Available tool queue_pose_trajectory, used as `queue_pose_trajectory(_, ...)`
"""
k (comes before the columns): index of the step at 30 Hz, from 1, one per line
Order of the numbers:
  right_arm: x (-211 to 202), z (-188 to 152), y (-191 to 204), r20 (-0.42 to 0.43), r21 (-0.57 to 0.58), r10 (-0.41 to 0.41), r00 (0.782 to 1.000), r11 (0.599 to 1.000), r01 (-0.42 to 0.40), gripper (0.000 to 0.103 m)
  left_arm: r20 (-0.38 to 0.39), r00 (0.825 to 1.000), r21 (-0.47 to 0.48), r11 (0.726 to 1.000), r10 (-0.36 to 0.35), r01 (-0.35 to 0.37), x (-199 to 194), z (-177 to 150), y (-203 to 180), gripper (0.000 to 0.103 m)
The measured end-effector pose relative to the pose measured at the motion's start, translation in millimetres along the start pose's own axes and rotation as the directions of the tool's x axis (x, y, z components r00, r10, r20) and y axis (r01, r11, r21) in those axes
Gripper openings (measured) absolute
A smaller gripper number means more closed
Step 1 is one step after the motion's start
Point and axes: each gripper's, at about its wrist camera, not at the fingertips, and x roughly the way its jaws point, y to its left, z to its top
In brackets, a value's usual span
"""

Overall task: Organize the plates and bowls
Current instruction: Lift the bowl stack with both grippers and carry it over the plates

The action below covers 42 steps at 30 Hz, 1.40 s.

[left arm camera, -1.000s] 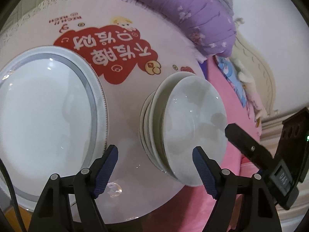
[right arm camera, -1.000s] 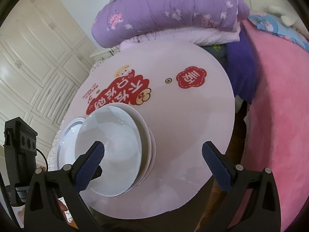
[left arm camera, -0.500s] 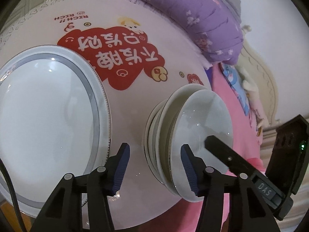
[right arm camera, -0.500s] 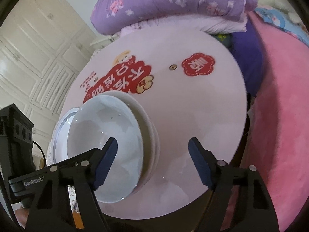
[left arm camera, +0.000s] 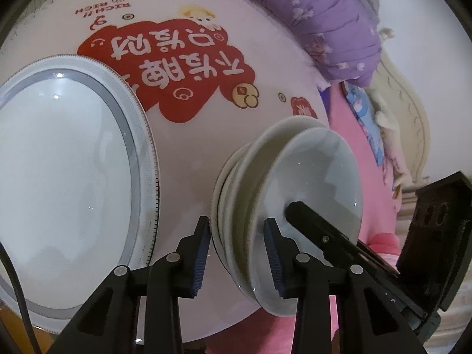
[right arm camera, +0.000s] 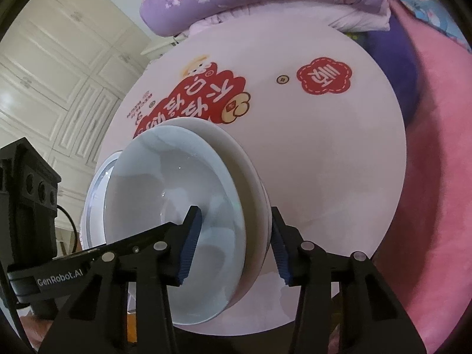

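A stack of white bowls sits near the front edge of the round pink table; it also shows in the right wrist view. My left gripper is shut on the stack's left rim, one finger outside, one inside the top bowl. My right gripper is shut on the opposite rim in the same way. A large white plate with a grey band lies to the left of the stack; its edge shows behind the bowls in the right wrist view.
The pink table carries red printed graphics. A purple quilt lies behind it and a pink bed runs along the right. White wardrobe doors stand at the far left.
Both grippers have moved in onto the bowl stack and closed from wide open to gripping its opposite rims.
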Motion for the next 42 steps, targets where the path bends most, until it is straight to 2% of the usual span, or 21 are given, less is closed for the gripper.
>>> queue_pose_trajectory(8,-2,0,-11,-0.027,0.056,0.020,0.999,0.998,-0.019,0.039,-0.017,1.000,-0.006,1.000,0.003,-0.003,-1,0,-2,0.030)
queue_pose_trajectory(11,-3,-5,-12,-0.043,0.056,0.025,0.999,0.998,-0.022,0.041,-0.023,1.000,0.009,1.000,0.009,-0.009,-1,-3,-3,0.030)
queue_pose_trajectory(17,-3,-7,-3,-0.015,0.022,-0.005,1.000,1.000,0.005,0.038,-0.014,0.999,0.032,0.999,0.031,-0.031,0,-5,-10,0.032)
queue_pose_trajectory(24,-8,-5,1,0.011,0.014,-0.036,0.999,0.999,0.036,0.030,-0.010,1.000,0.031,0.999,0.029,-0.028,-4,-5,-9,0.032)
queue_pose_trajectory(34,-7,-5,4,0.020,0.010,-0.028,0.999,1.000,0.028,0.030,0.010,1.000,0.037,0.999,0.029,-0.030,-11,-4,-5,0.032)
queue_pose_trajectory(42,-20,0,12,0.058,0.001,-0.018,0.998,1.000,0.018,0.030,0.043,0.999,0.063,0.998,0.018,-0.021,-33,-4,-12,0.032)
